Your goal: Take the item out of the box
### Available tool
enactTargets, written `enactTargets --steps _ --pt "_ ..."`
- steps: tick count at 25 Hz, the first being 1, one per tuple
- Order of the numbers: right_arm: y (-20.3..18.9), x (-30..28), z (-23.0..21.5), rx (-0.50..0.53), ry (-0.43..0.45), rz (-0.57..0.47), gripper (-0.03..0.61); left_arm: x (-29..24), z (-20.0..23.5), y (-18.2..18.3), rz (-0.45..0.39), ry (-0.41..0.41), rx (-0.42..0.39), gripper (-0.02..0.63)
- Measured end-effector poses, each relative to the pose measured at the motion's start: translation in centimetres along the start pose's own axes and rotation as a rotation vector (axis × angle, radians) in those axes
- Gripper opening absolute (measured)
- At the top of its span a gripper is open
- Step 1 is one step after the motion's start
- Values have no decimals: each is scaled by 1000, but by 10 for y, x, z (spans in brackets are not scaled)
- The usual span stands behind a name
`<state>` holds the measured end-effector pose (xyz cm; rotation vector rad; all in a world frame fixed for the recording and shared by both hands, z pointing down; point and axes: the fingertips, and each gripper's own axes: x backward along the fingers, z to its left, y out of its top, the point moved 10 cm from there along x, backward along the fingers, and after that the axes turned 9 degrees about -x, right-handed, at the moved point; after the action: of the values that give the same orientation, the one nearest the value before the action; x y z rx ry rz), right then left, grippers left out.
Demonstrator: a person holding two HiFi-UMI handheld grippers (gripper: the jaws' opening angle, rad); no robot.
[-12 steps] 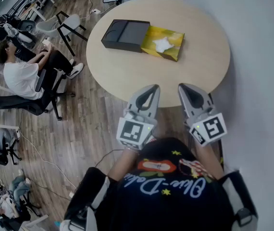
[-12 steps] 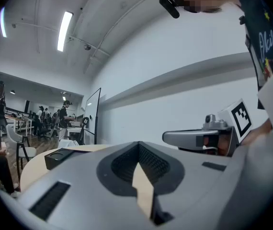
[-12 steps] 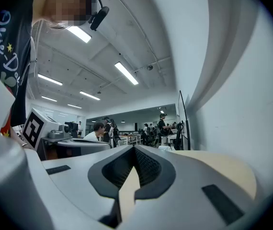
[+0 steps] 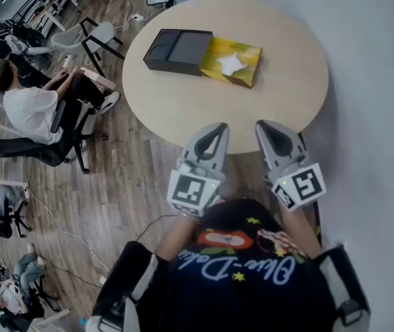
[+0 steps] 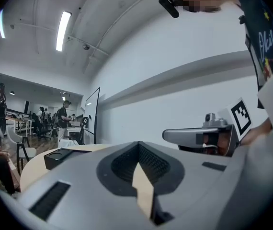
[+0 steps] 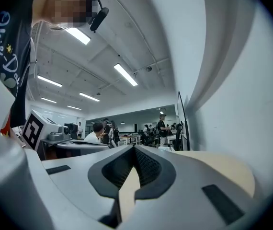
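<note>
Wooden flooring (image 4: 131, 178) of an open office fills the left of the head view, with a seated person in a white shirt (image 4: 30, 111) far off to the left gripper's side and a plain white wall (image 4: 380, 81) on the right gripper's side. Ahead of both grippers stands a round, pale wooden table (image 4: 183, 109).

On its far half lies a flat black cardboard box (image 4: 175, 50), its long axis running across the line of the grippers. A yellow inner tray (image 4: 247, 66) is slid out of its right end, and a small white crumpled-looking item (image 4: 229, 63) lies in that tray.

The left gripper (image 4: 219, 126) and right gripper (image 4: 261, 124) hover level at the table's near edge, both with jaws pressed together and holding nothing. The item lies well ahead, roughly between their lines and slightly closer to the left one; the black shell lies ahead and left of the left gripper. That likely suits the left for steadying the box and the right for reaching the tray.

Only the head view shows tray and item. The left gripper view catches just the box's black end (image 5: 62, 156) low over its closed jaws; the right gripper view shows bare tabletop (image 6: 222, 169) and no box.
</note>
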<state>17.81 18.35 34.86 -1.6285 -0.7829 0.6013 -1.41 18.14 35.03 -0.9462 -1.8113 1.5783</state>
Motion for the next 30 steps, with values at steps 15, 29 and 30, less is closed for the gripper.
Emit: enactTargets --steps 15,29,30 --pt "4 21 -21 -19 12 -14 -2 -23 -21 1 22 -19 -17 -3" --pt "-6 9 -51 -41 16 20 -2 -48 -10 -7 48 -25 -24 -3" --pt "-7 2 -53 -37 17 22 -2 -52 -4 -8 46 -28 -25 -3"
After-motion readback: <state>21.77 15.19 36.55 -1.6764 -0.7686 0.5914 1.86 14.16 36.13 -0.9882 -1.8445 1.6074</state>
